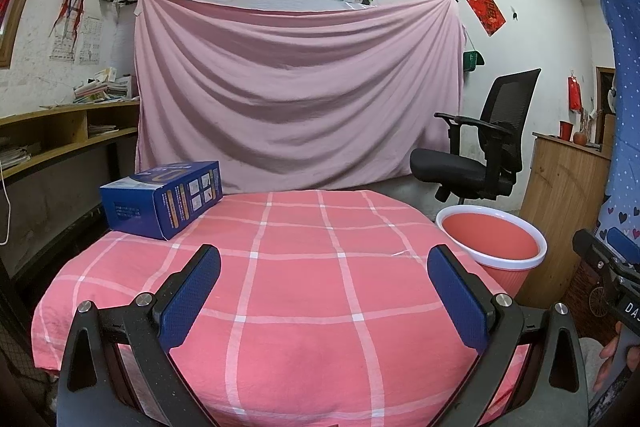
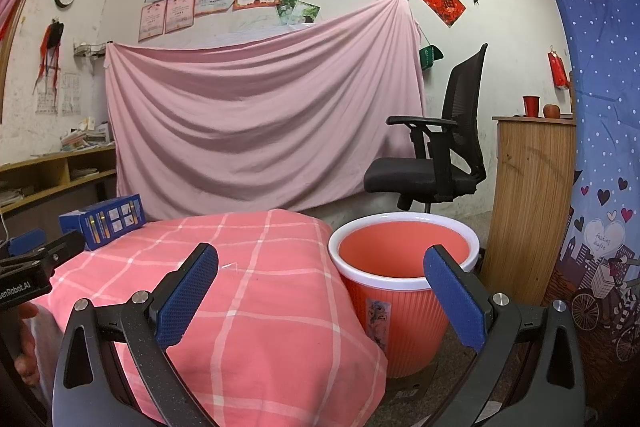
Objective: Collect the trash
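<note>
Both tools agape – left tool (image 1: 324,291), right tool (image 2: 320,291), blue box (image 1: 162,199) on table, bin (image 2: 404,279) beside

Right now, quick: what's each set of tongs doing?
Left tongs: open, holding nothing, over the checked cloth.
Right tongs: open, holding nothing.

The pink sheet (image 1: 296,95) covers whatever stands behind it against the wall. The inside bottom of the orange bin (image 2: 404,259) is hidden by its near rim in both views. The checked cloth (image 1: 304,291) hides the desk under it completely. The print on the blue box (image 1: 164,199) is too small to read. The right gripper's body (image 1: 612,279) is cut off by the left view's edge.
</note>
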A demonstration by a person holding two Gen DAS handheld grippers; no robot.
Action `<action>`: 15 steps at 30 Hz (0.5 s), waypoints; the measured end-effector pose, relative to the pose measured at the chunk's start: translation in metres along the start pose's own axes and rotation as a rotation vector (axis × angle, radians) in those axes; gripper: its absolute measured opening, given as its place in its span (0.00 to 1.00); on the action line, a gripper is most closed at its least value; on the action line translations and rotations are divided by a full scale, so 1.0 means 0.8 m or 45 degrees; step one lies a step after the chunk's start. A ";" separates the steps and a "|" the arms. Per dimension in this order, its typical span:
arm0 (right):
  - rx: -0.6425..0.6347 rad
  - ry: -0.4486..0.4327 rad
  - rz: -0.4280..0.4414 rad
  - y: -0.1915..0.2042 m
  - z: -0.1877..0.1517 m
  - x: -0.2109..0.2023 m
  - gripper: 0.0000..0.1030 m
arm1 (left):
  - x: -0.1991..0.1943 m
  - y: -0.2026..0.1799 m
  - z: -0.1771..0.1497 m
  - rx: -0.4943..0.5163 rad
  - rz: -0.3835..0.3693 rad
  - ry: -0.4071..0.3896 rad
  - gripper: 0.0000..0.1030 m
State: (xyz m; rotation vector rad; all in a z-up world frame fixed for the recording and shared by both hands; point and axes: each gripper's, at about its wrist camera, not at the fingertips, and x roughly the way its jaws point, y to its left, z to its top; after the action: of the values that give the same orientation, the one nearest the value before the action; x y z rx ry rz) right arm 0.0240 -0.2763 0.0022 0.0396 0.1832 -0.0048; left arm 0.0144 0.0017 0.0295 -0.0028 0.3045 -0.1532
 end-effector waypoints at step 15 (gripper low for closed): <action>0.000 0.001 0.001 0.000 0.000 0.000 1.00 | 0.000 -0.001 -0.001 -0.001 0.000 0.000 0.98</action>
State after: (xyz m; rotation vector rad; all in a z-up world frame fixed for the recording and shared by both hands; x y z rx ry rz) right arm 0.0241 -0.2762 0.0023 0.0398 0.1840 -0.0040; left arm 0.0139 0.0012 0.0291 -0.0039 0.3043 -0.1530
